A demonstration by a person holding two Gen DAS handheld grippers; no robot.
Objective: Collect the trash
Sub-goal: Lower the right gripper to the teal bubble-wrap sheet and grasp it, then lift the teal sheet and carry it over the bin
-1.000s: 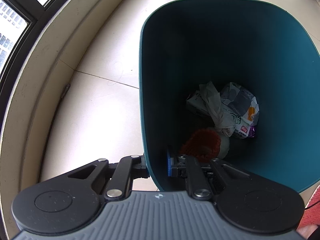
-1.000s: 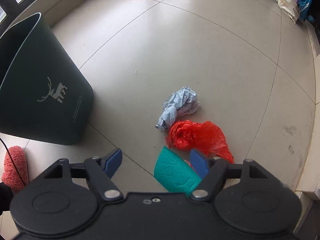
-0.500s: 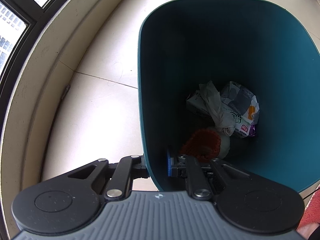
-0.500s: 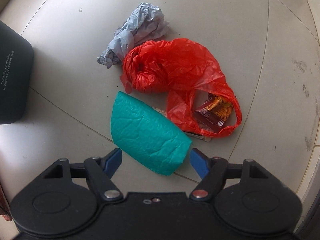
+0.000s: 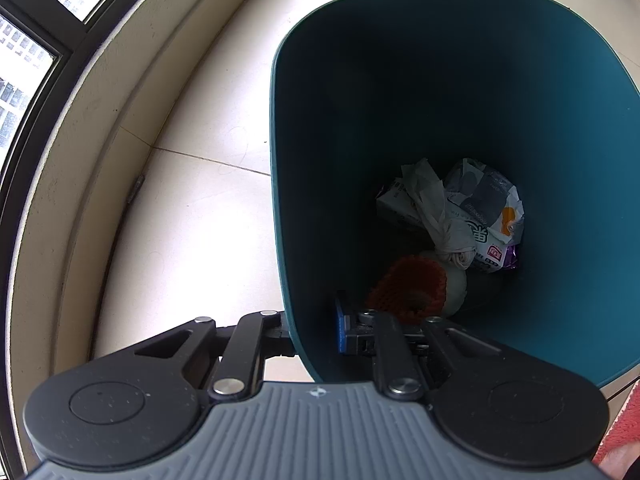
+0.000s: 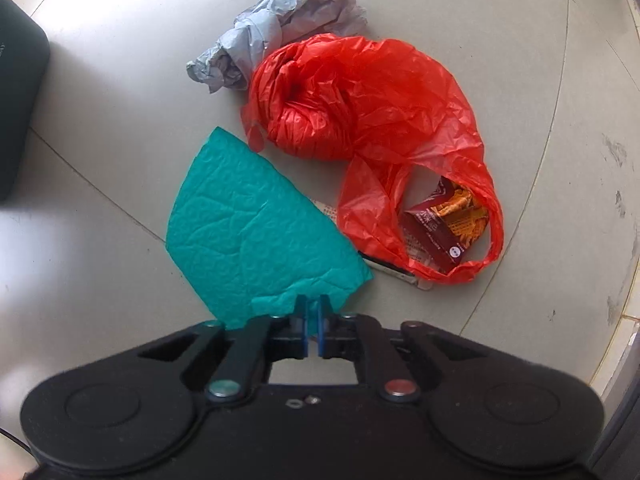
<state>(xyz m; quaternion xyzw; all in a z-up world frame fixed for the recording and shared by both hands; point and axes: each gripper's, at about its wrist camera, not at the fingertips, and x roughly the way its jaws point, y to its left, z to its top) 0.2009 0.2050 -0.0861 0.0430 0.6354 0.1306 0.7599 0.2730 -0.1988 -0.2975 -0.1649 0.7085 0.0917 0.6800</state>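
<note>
My left gripper [image 5: 314, 330] is shut on the near rim of the teal trash bin [image 5: 304, 160], one finger outside and one inside. In the bin lie crumpled white paper [image 5: 440, 216], a printed wrapper [image 5: 488, 212] and an orange net piece [image 5: 408, 284]. My right gripper [image 6: 314, 320] is shut on the near edge of a teal crinkled sheet [image 6: 256, 224] on the floor. Beyond it lie a red plastic bag [image 6: 360, 100] with a snack packet [image 6: 444, 220] inside, and a crumpled grey bag [image 6: 280, 20].
A window ledge [image 5: 80, 140] and dark window frame curve along the left of the bin. The bin's dark side [image 6: 16, 100] shows at the left edge of the right wrist view. A raised floor edge [image 6: 624, 320] runs at the right.
My right gripper moved down to the trash pile and closed its fingers on the teal sheet's near edge. The left gripper has stayed on the bin's rim.
</note>
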